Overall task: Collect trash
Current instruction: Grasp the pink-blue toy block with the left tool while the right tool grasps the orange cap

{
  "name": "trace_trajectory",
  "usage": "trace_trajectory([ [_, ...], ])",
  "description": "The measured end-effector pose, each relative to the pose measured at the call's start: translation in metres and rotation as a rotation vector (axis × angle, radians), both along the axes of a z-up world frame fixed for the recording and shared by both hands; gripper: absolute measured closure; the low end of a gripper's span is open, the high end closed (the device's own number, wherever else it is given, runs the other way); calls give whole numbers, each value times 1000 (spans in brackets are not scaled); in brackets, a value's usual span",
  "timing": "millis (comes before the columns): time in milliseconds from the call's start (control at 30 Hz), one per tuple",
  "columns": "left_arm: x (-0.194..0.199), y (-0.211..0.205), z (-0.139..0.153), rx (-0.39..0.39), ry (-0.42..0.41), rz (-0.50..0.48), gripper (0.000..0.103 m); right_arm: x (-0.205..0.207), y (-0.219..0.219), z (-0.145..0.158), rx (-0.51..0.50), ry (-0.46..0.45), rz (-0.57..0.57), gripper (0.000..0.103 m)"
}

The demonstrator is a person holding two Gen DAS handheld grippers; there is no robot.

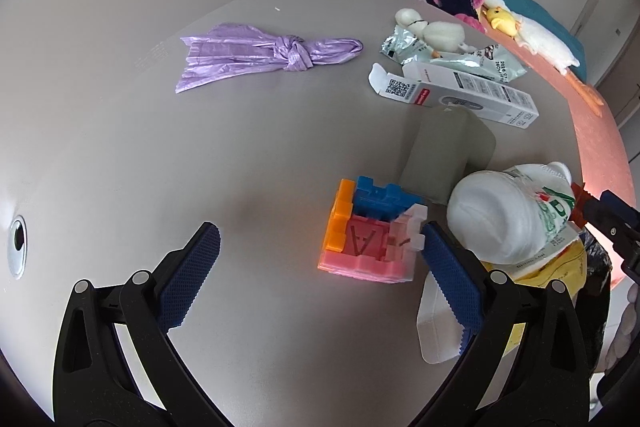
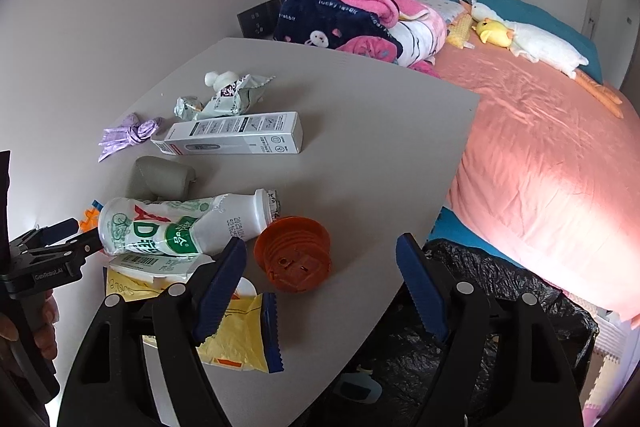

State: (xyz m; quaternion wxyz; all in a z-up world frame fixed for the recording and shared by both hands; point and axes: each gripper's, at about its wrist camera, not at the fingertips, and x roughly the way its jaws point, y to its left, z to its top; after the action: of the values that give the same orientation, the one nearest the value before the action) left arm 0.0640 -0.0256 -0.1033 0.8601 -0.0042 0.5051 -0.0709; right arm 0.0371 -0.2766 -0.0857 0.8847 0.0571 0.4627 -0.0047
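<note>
Two grippers are hovering over a grey table strewn with trash. Left gripper is standing wide, nothing between its blue pads; a block cube of orange, blue, pink and white pieces is sitting just beside its right finger. Right gripper is also standing apart, gripping nothing, with an orange lid lying on the table ahead of the gap between its fingers. A white bottle with a green label is lying on its side just left of the lid, its mouth open; whether anything is inside cannot be told. Under the bottle, a flat carton and a yellow wrapper are lying near the table edge. Farther back, a long white box is lying with one end flap open, a crumpled foil pouch behind it and a knotted purple bag to its left. A grey pad is resting between box and bottle. A black bin bag is hanging open beside the table, below the right gripper; its contents are too dark to tell. A bed with blankets and plush toys is lying beyond.
</note>
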Motion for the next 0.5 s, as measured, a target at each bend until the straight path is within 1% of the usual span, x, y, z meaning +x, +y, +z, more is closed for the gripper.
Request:
trace_trajectory([
  [67,4,2,-3,-6,9,8,6,5,1,-6,13,19,2,32],
  [167,9,5,-7,-23,24,11,6,10,4,-11,12,27,5,37],
  [300,11,2,-9,11,5,6,8,15,5,-16,18,47,7,44],
  [367,11,0,-8,23,-11,-4,17,17,7,-20,20,61,5,48],
  [400,11,-1,-8,37,-17,-4,20,17,8,-19,9,53,3,49],
  [467,9,-1,-7,57,-34,2,31,17,10,-20,-4,50,7,53],
  [500,8,0,-6,61,-45,12,34,17,11,-20,-8,48,7,54],
])
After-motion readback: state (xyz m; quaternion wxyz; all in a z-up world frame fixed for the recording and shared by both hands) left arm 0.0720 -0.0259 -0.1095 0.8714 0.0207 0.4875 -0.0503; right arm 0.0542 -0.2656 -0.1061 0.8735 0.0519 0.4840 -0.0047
